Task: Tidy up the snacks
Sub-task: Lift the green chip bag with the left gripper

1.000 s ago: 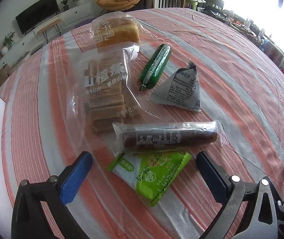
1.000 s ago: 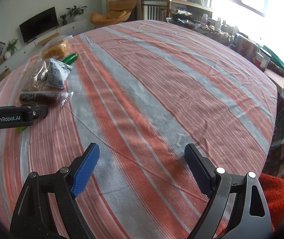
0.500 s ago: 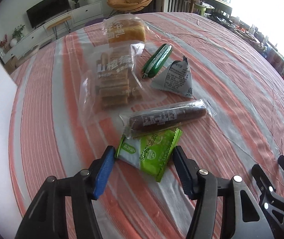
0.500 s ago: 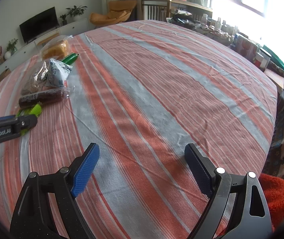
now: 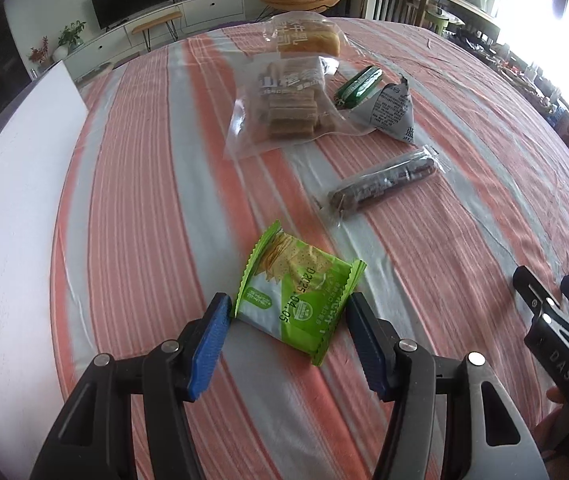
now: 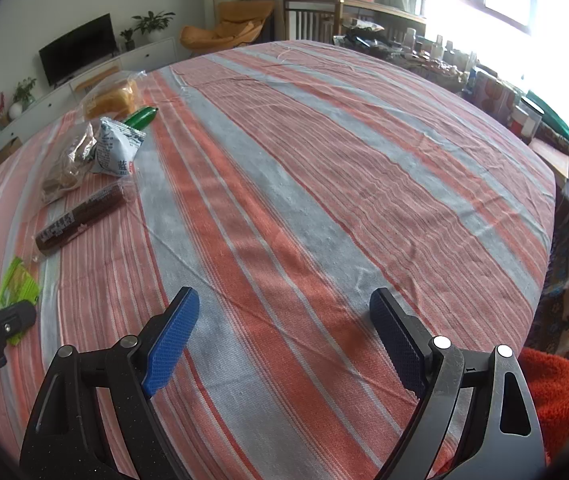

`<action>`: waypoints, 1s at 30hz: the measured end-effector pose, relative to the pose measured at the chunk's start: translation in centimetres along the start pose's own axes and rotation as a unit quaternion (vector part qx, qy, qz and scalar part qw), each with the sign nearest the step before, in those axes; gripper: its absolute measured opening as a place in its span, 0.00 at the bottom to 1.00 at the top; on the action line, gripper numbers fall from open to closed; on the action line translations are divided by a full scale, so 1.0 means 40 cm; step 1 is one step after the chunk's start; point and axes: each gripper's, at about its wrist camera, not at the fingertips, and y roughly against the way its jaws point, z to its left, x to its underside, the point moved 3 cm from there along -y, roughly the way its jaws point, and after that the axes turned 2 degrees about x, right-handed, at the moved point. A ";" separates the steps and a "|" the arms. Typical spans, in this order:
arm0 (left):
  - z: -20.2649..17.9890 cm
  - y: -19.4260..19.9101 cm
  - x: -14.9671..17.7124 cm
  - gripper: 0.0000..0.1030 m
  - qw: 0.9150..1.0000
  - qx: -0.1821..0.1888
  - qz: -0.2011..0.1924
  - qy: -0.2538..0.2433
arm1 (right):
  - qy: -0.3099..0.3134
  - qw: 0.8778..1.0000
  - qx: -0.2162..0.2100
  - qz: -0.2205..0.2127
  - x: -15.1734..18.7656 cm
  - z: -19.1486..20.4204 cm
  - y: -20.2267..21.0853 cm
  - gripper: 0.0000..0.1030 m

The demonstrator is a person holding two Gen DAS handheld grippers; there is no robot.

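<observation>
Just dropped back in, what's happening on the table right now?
A person is sorting snacks with two handheld grippers. The left gripper is shut on the green cracker packet, which sits apart from the other snacks. The sausage stick, triangular pouch, green tube, bar bag and bread bag lie on the striped cloth. The right gripper hangs open over bare cloth, holding nothing.

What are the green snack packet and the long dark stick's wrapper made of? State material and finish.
Green snack packet: printed plastic film, probably; slight sheen, serrated sealed ends. Long dark stick's wrapper: clear glossy plastic, it seems; contents show through, flat crimped ends.
</observation>
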 end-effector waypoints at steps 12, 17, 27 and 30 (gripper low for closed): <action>0.055 0.031 0.058 0.57 0.998 -0.035 -0.010 0.042 | 0.000 1.000 0.000 0.000 -0.001 0.001 -0.002 0.87; 0.061 0.032 0.065 0.58 0.998 -0.036 -0.018 0.046 | 0.000 1.000 0.000 0.000 0.000 0.002 -0.001 0.87; 0.062 0.033 0.068 0.58 0.997 -0.042 -0.024 0.053 | 0.000 1.000 -0.001 0.000 0.001 0.003 -0.002 0.87; 0.066 0.033 0.068 0.58 0.997 -0.044 -0.025 0.057 | 0.000 1.000 -0.001 0.000 0.000 0.003 -0.003 0.87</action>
